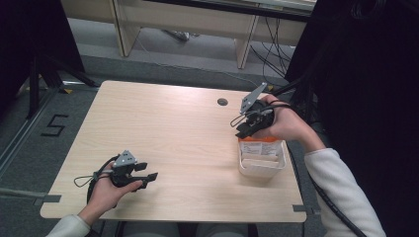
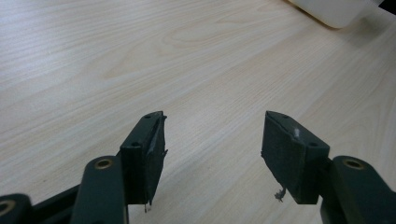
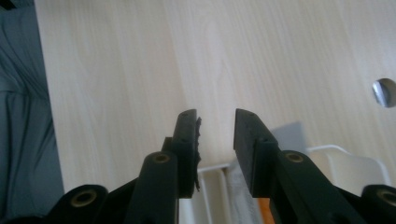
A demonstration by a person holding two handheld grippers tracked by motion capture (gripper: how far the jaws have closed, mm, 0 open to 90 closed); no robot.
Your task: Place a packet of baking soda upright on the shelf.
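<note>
Light wood-grain table (image 1: 168,143), round cable hole (image 1: 222,101) at far edge; white plastic bin (image 1: 260,167) near right edge.

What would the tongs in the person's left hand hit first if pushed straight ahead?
Probably the white box at the far right of the table. The left tongs point roughly toward it over bare wood, though their line may pass just beside it.

The worktop (image 2: 140,51) is showing a pale, smooth, matt wood grain beneath both claws. Below the right claw (image 3: 217,140), a white tray (image 3: 355,163) is looking like smooth plastic. The left claw (image 2: 212,149) is wearing matt black pads (image 2: 156,154) with frayed edges.
</note>
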